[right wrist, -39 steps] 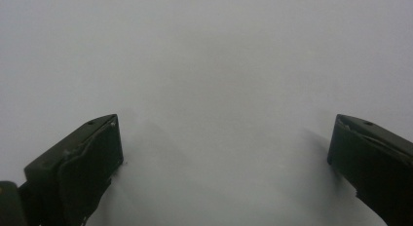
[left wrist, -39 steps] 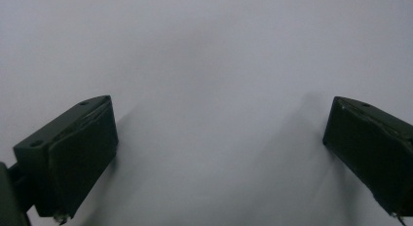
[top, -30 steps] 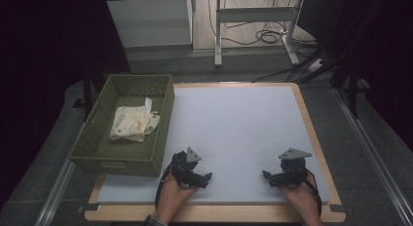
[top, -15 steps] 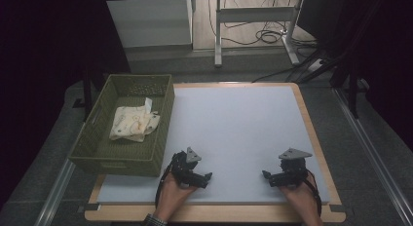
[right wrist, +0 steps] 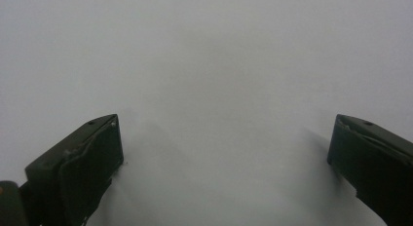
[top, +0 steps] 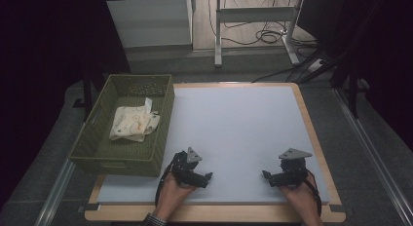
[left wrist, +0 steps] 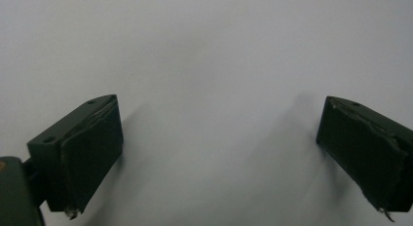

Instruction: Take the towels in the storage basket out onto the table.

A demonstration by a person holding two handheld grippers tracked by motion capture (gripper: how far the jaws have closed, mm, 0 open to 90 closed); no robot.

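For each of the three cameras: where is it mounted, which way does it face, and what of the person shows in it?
High view: above the person's side, looking forward and down on the white table, the green basket and cloth; both hands, left gripper and right gripper show.
Left gripper view: rides the left gripper, facing bare tabletop between open jaws.
Right gripper view: rides the right gripper, likewise.
Both gripper views share the white surface.
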